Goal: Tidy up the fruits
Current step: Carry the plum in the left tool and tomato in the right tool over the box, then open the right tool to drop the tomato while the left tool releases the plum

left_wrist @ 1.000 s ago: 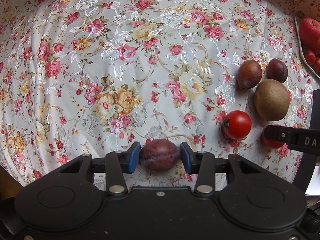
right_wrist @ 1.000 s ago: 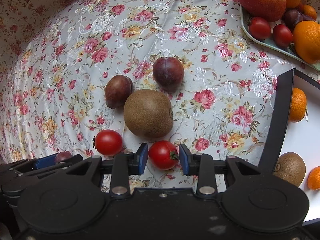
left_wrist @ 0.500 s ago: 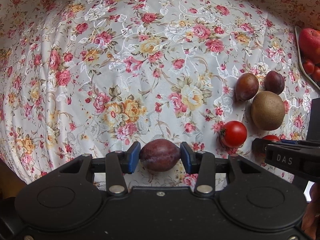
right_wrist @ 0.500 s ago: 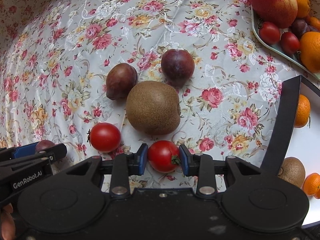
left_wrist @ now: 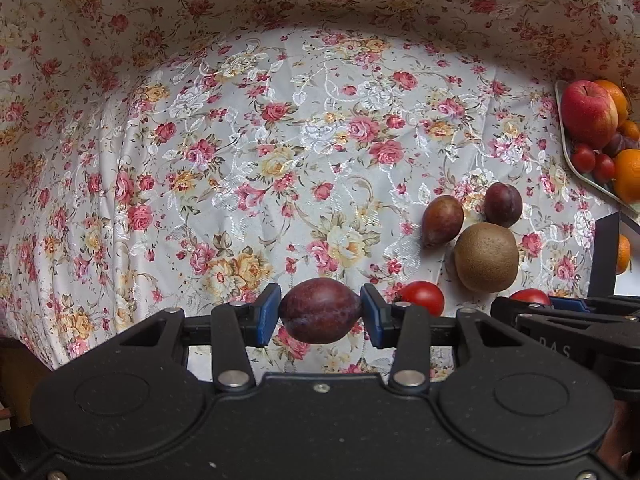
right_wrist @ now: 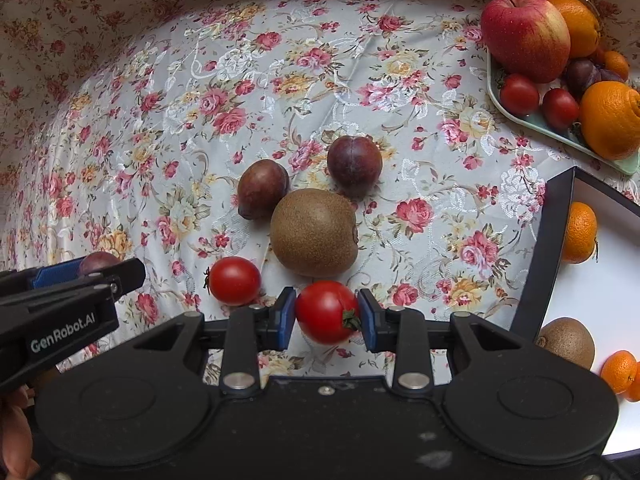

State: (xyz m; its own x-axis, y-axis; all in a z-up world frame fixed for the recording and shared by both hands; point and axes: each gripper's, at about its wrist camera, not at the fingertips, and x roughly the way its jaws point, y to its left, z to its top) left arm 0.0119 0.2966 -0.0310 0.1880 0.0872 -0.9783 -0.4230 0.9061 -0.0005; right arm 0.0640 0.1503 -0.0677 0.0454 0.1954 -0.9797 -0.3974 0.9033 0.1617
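Floral cloth (left_wrist: pixel 280 128) covers the table, pink and yellow roses on white, same fabric rising behind. Left claw (left_wrist: pixel 320 316) clamped on a dark plum (left_wrist: pixel 320 315), blue pads touching both ends, plum held off the cloth. Right of it in the left view: loose tomato (left_wrist: pixel 423 297), then brown pointed plum (left_wrist: pixel 442 220), round purple plum (left_wrist: pixel 503 204), big kiwi (left_wrist: pixel 486 257) just below the two plums, close to both. Right claw (right_wrist: pixel 326 314) clamped on a red tomato (right_wrist: pixel 327 312), green stem facing the right pad. In the right view the left claw's arm comes in from the lower left edge, printed GenRobot.AI. Kiwi sits just beyond the gripped tomato; loose tomato beside it on the left. Far right top: green plate (right_wrist: pixel 560 130) with red apple (right_wrist: pixel 526 36), oranges (right_wrist: pixel 610 120), two small tomatoes (right_wrist: pixel 519 94), dark plums, all piled touching. Right edge: black-rimmed white tray (right_wrist: pixel 548 248) holding a mandarin (right_wrist: pixel 578 232), second kiwi (right_wrist: pixel 568 340), more small mandarins at the corner, partly cut off.
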